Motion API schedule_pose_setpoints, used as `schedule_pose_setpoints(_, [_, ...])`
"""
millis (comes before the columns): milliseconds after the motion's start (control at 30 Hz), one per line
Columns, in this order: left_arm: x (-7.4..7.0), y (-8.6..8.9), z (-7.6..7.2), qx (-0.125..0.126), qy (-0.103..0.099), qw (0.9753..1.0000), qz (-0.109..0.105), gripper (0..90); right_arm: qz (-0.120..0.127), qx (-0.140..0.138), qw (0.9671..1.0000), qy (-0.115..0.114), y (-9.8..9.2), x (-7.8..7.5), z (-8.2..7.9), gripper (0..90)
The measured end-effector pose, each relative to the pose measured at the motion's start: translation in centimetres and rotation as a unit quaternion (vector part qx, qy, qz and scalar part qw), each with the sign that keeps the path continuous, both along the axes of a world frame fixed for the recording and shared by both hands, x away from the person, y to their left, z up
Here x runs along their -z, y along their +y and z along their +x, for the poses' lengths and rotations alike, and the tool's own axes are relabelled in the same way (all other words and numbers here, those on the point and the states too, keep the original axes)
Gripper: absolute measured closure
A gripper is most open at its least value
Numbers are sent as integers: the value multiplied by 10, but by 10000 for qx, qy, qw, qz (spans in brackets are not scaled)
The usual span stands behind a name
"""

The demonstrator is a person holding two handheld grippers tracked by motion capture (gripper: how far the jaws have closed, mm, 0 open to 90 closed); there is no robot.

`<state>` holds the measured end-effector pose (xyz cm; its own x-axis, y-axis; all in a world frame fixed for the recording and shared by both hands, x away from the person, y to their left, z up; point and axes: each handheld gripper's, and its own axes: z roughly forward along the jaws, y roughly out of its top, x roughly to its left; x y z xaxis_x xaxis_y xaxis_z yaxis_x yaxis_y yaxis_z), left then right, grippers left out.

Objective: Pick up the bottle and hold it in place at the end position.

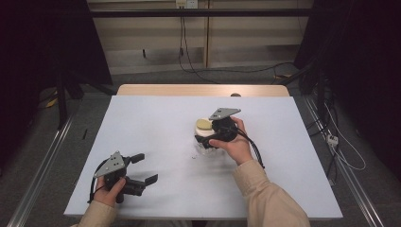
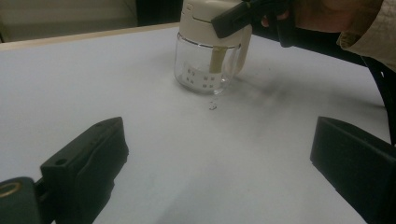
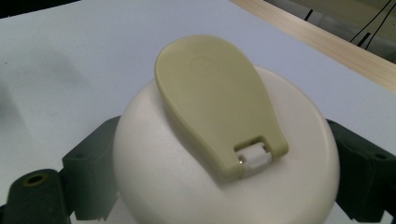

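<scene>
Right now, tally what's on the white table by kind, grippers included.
Black two-jaw grippers: 2 (left gripper, right gripper)
Clear glass jars with cream lid and olive flip tab: 1 (jar)
Small clear specks on the white table beside the jar: 1 (speck)
Total: 4

High view overhead, facing forward-down; gripper views low, close (both share jar [image 2: 208, 56], as does overhead).

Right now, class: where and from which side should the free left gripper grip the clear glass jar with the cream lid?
Probably the clear glass jar by its bare round body below the cream lid, level, from the left gripper's side; the right gripper straddles the lid.
</scene>
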<state>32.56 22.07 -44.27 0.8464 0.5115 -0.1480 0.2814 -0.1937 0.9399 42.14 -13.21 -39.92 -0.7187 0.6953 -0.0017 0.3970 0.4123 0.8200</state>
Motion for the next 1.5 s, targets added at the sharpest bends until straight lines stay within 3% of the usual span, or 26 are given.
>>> schedule_pose_setpoints(167, [0,0,0,-8,10,10000,-25,34,13,-56,10000,-42,1,0,2,107])
schedule_pose_setpoints(367, [0,1,0,-15,6,10000,-38,34,-147,-33,9998,-100,2,-2,8,107])
schedule_pose_setpoints(933, [2,0,0,6,46,10000,-13,34,150,-6,9999,-5,-5,3,20,107])
schedule_pose_setpoints(1500, [3,0,0,-2,53,10000,39,35,186,27,9998,-41,-4,4,20,102])
